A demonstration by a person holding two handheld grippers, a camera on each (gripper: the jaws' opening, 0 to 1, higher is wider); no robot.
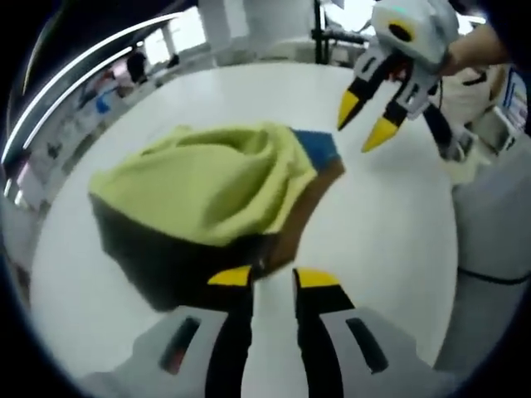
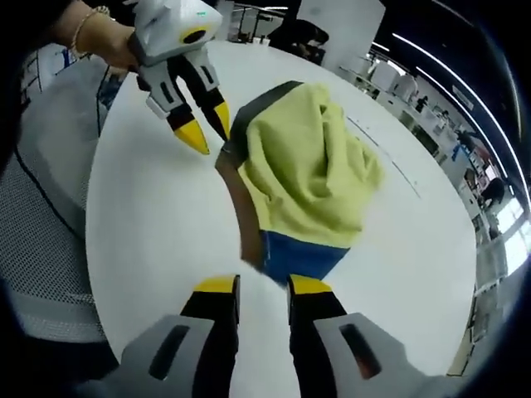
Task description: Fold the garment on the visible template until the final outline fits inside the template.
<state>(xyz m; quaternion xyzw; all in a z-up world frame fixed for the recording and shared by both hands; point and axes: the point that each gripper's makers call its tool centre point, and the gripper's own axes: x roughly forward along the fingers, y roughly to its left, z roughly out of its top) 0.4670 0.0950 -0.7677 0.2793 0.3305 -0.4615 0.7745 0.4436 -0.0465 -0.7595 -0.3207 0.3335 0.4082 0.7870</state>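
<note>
A yellow-green garment (image 1: 207, 178) lies bunched in a loose heap on a flat template (image 1: 170, 265) with black, brown and blue parts. My left gripper (image 1: 272, 278) is open at the template's near edge, with bare table between its jaws. In the left gripper view, my right gripper (image 1: 365, 123) hovers open beyond the blue corner (image 1: 319, 148). In the right gripper view, the garment (image 2: 311, 166) covers most of the template (image 2: 300, 255). My right gripper (image 2: 263, 286) stands open just short of its blue end, and the left gripper (image 2: 207, 128) is open by the dark far corner.
The white table (image 1: 390, 232) has bare room around the template on all sides. A person's hand (image 2: 95, 37) with a bracelet holds the left gripper. A grey chair or clothing (image 2: 41, 207) lies past the table edge. Desks and people are in the background.
</note>
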